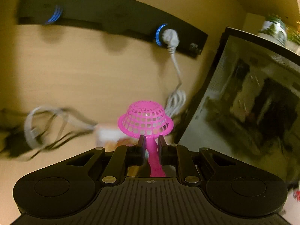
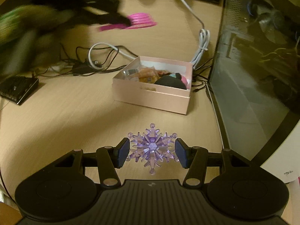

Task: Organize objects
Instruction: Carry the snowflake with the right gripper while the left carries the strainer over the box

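The left gripper (image 1: 151,140) is clamped on the thin handle of a pink strainer (image 1: 145,119), lifted above the desk. The right gripper (image 2: 152,151) pinches a purple snowflake (image 2: 151,148), near side of the pink box (image 2: 153,95). The snowflake's thin tips may slip, probably dropping outside the box.

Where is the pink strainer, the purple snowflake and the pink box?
pink strainer (image 1: 145,119), left wrist view, on its mesh bowl.
purple snowflake (image 2: 151,147), right wrist view, on its middle.
pink box (image 2: 150,95), right wrist view, on its front wall.
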`<state>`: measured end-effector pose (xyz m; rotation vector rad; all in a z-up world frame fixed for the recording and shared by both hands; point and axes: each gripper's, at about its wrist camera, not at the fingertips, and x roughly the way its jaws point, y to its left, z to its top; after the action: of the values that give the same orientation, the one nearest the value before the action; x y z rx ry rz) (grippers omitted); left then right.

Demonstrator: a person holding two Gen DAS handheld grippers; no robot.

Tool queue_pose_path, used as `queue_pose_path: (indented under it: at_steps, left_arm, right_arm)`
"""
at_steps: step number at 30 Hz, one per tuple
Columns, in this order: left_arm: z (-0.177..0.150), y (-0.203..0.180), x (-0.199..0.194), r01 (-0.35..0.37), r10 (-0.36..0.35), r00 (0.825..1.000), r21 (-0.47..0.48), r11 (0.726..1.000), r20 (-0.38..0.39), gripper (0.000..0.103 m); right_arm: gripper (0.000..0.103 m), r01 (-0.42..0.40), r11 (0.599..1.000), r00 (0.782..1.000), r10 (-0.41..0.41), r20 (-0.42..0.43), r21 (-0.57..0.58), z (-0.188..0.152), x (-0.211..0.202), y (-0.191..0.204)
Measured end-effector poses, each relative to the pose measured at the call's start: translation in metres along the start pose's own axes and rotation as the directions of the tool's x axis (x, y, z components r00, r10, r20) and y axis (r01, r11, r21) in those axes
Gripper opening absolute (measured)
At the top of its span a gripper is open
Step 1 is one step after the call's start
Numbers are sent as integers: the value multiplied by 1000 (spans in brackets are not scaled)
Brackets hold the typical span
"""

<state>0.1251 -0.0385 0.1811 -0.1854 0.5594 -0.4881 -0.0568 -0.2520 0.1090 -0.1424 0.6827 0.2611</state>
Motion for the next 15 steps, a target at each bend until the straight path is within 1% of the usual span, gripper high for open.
queue_pose_path:
  at_steps: [1,3,5,6,9,11,13,15]
  left_arm:
    - [5,1,21,-4,4,1000,14,1000,-24,17]
    - [7,7,54,-37,37,998,9,999,-59,19]
    - [2,16,69,-63,61,996,-23,998,-67,19]
    - [-2,20,69,-72,69,996,-45,996,-63,19]
    - [-20,33,51,-59,52,996,-99,993,-70,19]
    - [-37,43,30,-68,59,994,-107,992,-88,19]
    - [-56,50,8,-86,74,991,-110,990,-113,19]
    - [-73,57,-11,-109,92,986,-122,986,-142,19]
  right_arm:
    - [53,5,1000,1000,-5,4,2,1,0,-1]
    - [53,13,1000,1000,-13,14,7,2,-1,-5]
    - [53,20,1000,1000,-21,20,17,3,-1,-9]
    - [53,23,999,1000,-23,20,24,5,0,-12]
    - [53,23,999,1000,-23,8,48,7,7,-23]
    - [53,17,998,1000,-17,-1,53,12,15,-27]
    - [53,-2,998,1000,2,5,56,26,26,-30]
    - [53,-21,999,999,20,36,49,46,37,-30]
